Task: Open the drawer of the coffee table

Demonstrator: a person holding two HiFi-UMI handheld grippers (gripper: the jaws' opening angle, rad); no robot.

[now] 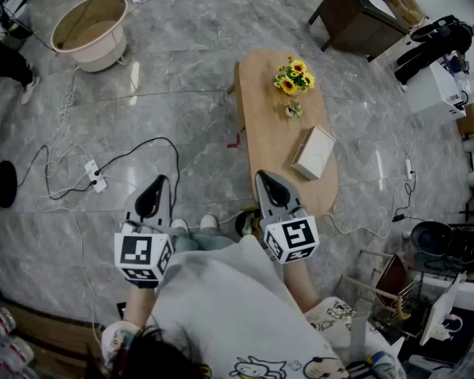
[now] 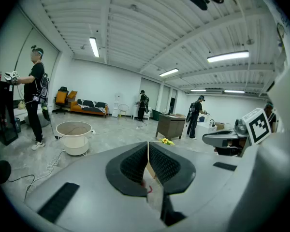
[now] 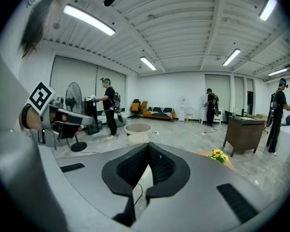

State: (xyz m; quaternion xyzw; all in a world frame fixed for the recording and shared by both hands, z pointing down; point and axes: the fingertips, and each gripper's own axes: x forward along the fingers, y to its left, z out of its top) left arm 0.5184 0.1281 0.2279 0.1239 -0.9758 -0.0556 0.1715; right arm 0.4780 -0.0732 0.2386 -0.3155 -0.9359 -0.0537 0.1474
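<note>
Both claws are pressed together and empty. The left claw [image 1: 159,180] hangs over the floor [image 1: 189,77], the right claw [image 1: 262,174] above the near end of the wooden counter [image 1: 265,125] bearing sunflowers [image 1: 295,76] and a box [image 1: 314,151].

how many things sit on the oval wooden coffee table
3: a yellow sunflower bunch at the far end, a small green sprig just nearer, and a flat white box toward the near end. The right gripper hides the near tip.
</note>
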